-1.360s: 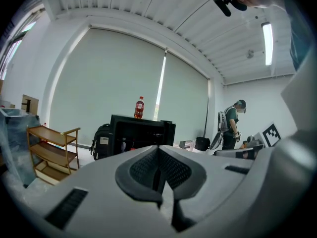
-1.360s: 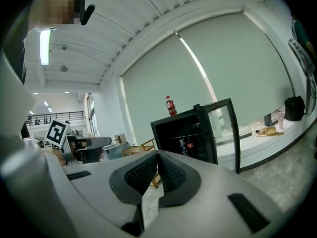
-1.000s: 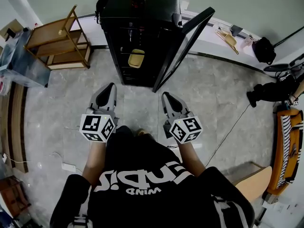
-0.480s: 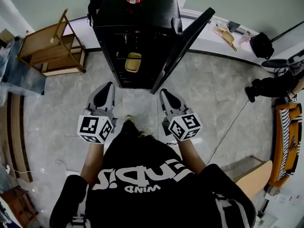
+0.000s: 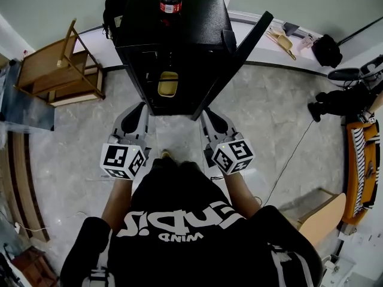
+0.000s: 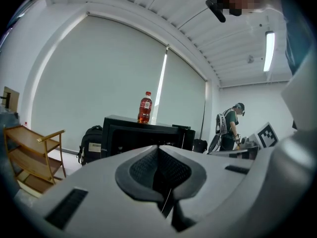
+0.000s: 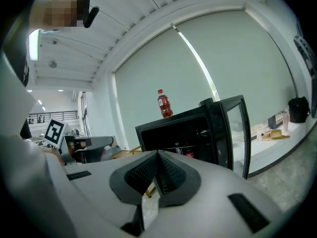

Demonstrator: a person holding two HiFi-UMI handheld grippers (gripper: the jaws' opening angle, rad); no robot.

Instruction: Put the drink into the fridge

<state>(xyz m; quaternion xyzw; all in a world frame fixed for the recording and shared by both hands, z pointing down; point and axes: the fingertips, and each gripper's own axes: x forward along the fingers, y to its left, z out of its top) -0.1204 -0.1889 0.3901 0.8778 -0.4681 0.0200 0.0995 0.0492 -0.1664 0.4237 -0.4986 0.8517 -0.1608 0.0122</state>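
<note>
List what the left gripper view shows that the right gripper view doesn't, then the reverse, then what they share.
Only the left gripper view: a black backpack beside the fridge, and a second person standing at far right.
Only the right gripper view: the glass pane of the fridge's open door, and a counter behind it.
Both: the red drink bottle on the fridge's top, and a shut, empty tool in front, the left tool and the right tool.
</note>
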